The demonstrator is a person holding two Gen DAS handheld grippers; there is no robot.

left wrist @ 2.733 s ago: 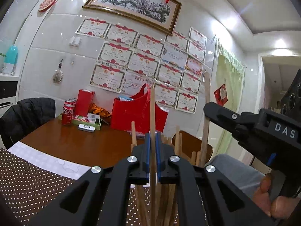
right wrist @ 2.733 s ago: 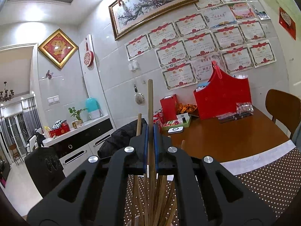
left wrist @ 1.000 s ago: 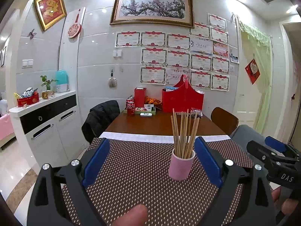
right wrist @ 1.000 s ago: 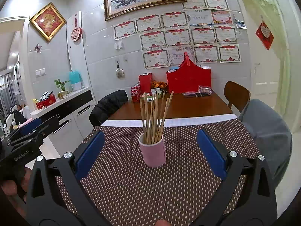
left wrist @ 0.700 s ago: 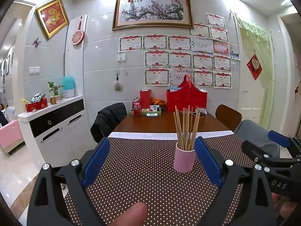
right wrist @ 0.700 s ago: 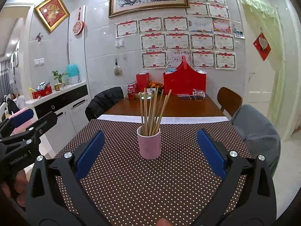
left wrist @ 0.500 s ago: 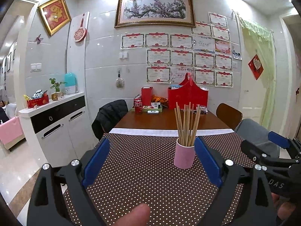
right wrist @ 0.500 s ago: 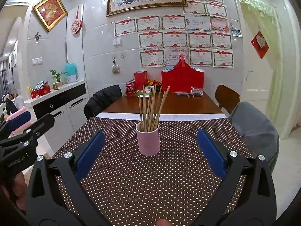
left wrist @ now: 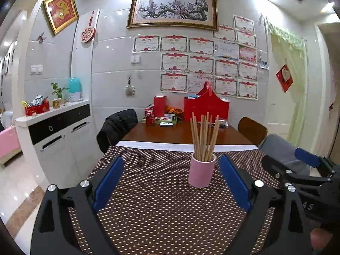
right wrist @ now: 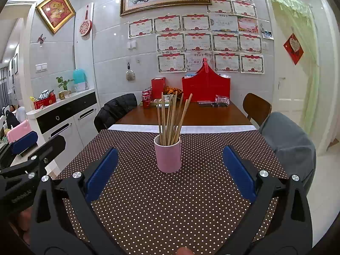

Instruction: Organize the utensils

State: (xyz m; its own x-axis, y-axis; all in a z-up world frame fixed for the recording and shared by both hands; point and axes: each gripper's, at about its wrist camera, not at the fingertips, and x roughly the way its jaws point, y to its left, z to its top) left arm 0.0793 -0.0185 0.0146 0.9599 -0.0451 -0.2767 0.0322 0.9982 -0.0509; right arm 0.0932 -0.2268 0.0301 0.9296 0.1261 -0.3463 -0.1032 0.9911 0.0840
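A pink cup point(left wrist: 201, 170) point(right wrist: 168, 156) stands upright on the brown dotted mat point(left wrist: 153, 201) point(right wrist: 165, 201). Several wooden chopsticks point(left wrist: 204, 135) point(right wrist: 172, 118) stand in it, fanned out at the top. My left gripper point(left wrist: 171, 180) is open, pulled back from the cup, with nothing between its blue pads point(left wrist: 108, 182). My right gripper point(right wrist: 170, 171) is also open and empty, facing the cup from a short distance. In the left wrist view the right gripper point(left wrist: 301, 170) shows at the right edge; in the right wrist view the left gripper point(right wrist: 25, 148) shows at the left edge.
Beyond the mat is the brown wooden table point(left wrist: 180, 133), with a red bag point(left wrist: 206, 108), a red box point(left wrist: 159, 106), soda cans point(left wrist: 149, 115) and a tray near the tiled wall. Chairs point(left wrist: 251, 130) stand at both sides; a white cabinet point(left wrist: 55, 136) is at the left.
Both grippers let go of the chopsticks they were shut on, opened wide and drew back from the cup. Over the last second they kept easing backward a little.
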